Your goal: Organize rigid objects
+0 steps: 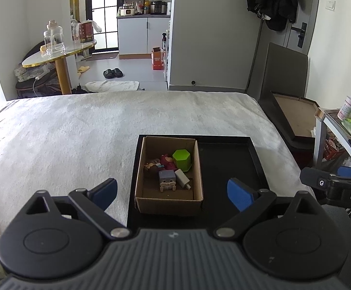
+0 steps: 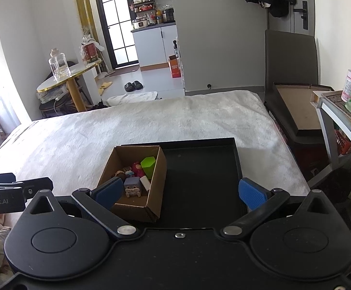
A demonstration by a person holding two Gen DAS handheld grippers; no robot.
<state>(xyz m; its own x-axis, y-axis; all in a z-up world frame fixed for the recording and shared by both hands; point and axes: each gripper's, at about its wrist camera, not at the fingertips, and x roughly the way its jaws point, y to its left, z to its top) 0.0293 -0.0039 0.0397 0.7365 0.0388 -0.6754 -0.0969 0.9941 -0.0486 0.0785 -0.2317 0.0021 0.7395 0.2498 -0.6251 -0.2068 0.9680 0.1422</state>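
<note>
Clearance around the black tray (image 1: 252, 155) on the bed (image 1: 78, 130).
Right half of tray bare and open from above; cardboard box (image 1: 198, 169) walls and contents crowd the left half; bed surface beyond unobstructed.

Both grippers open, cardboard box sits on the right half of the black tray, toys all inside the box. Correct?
One thing is off: the cardboard box sits on the left half of the black tray, not the right; the right half is bare. The left wrist view shows it plainly, and the right wrist view agrees. The rest holds: left gripper and right gripper are open, and the toys, including the green block, lie inside the box.
</note>
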